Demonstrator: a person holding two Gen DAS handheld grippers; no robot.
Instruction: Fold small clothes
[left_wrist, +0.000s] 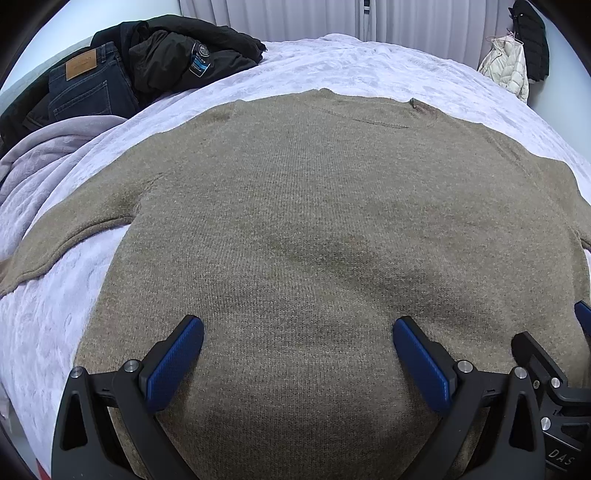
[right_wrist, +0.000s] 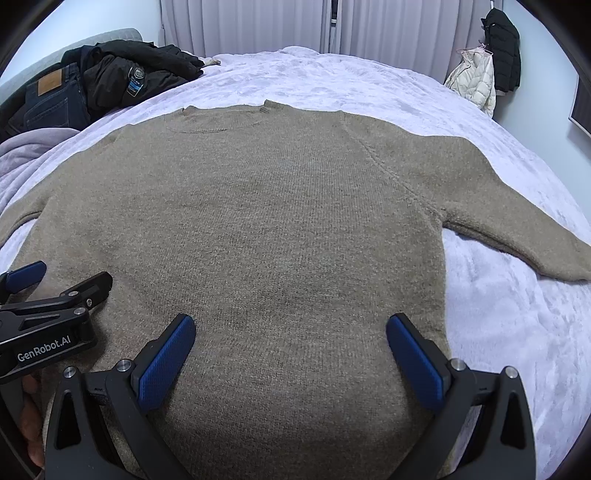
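The tan sweater (left_wrist: 314, 229) lies flat across the near edge of the bed (left_wrist: 369, 66), collar far, hem nearest, with the left gripper (left_wrist: 297, 354) and right gripper (right_wrist: 290, 350) side by side over the hem, jaws spread, pinching nothing.

Sweater (left_wrist: 314, 229): matt brown knit, fine ribbed rows, slightly fuzzy. Blanket (left_wrist: 55, 314): pale lilac plush, soft crinkled pile with a faint sheen. Left gripper (left_wrist: 297, 363) and right gripper (right_wrist: 290, 360): matt black plastic arms, bright metal pins, fingers wide apart; pads (right_wrist: 166, 363) — blue, finely ribbed, rubbery. At 10 o'clock: jeans (left_wrist: 86, 88) of dark denim with a tan leather-like patch; jacket (left_wrist: 177, 48) — matt black cloth. At 2 o'clock: cream quilted coat (right_wrist: 474, 79), slightly glossy. Curtains (right_wrist: 240, 26): pale pleated cloth.
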